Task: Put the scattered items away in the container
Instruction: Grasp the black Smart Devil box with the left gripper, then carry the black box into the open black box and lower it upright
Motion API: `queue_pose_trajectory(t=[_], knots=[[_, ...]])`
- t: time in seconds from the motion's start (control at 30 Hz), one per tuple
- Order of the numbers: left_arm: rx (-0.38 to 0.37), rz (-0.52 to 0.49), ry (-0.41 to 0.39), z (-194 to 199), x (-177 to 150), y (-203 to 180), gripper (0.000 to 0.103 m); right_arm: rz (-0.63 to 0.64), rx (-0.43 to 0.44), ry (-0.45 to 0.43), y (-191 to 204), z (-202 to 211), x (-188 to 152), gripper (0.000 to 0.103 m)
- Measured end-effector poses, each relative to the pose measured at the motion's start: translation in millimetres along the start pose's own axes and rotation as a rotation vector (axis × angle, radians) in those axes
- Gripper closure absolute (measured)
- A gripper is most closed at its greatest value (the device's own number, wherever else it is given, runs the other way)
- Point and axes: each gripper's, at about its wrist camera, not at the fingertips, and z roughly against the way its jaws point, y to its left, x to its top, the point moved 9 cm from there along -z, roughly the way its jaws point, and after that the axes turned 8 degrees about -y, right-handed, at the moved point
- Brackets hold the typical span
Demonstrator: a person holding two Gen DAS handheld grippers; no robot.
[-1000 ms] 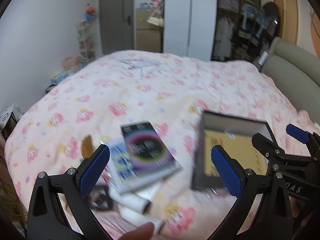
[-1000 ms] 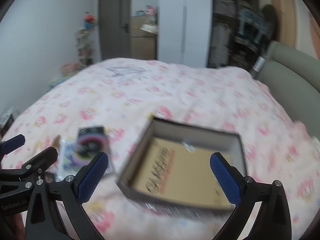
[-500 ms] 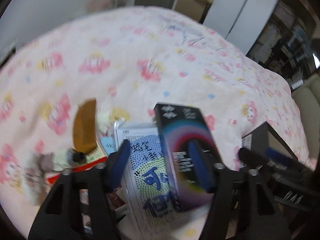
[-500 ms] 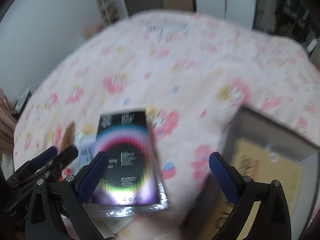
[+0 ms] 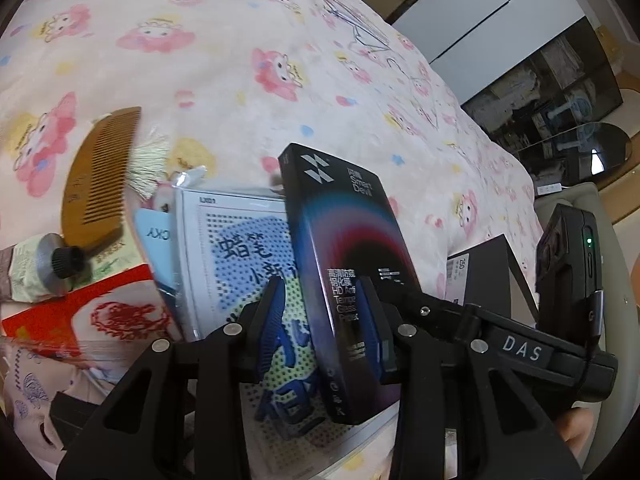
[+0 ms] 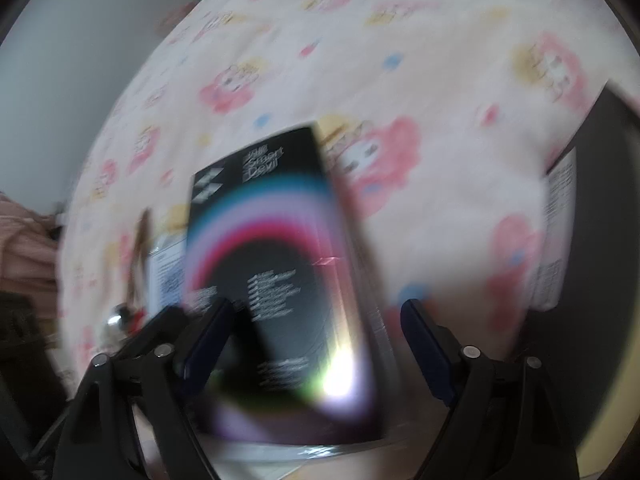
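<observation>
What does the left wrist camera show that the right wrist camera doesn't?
Only the left wrist view shows clearly: a wooden comb, a small tube with a black cap, a red packet, and the left claw closing around the black box.

Only the right wrist view: the right claw, wide but starting to close, with the box's lower end lying between its pads, untouched.

Both share: the black box, the flat blue-printed packet under it, the pink cartoon bedspread and an edge of the dark container.
</observation>
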Motion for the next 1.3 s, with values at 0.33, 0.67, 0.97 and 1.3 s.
queue_pose_trajectory(t=[0.33, 0.67, 0.97, 1.3], knots=[[-0.008, -0.014, 0.027, 3.4, -5.3, 0.8, 0.079, 0.059, 0.019, 0.024, 6.7, 6.6, -13.8, 0.041], [-0.001, -0.033, -0.001, 29.6, -13.8, -8.5, 0.077, 0.121, 0.07, 0.052, 16.6, 25.7, -39.0, 0.045], [0.01, -0.101, -0.051, 91.3, -30.4, -31.8, 0.076, 0.097, 0.172, -0.019, 30.6, 72.5, -60.8, 0.047], [-0.015, -0.191, -0.143, 140.1, -26.5, -87.1, 0.076, 0.13, 0.244, -0.154, 36.4, 150.0, -67.2, 0.047]])
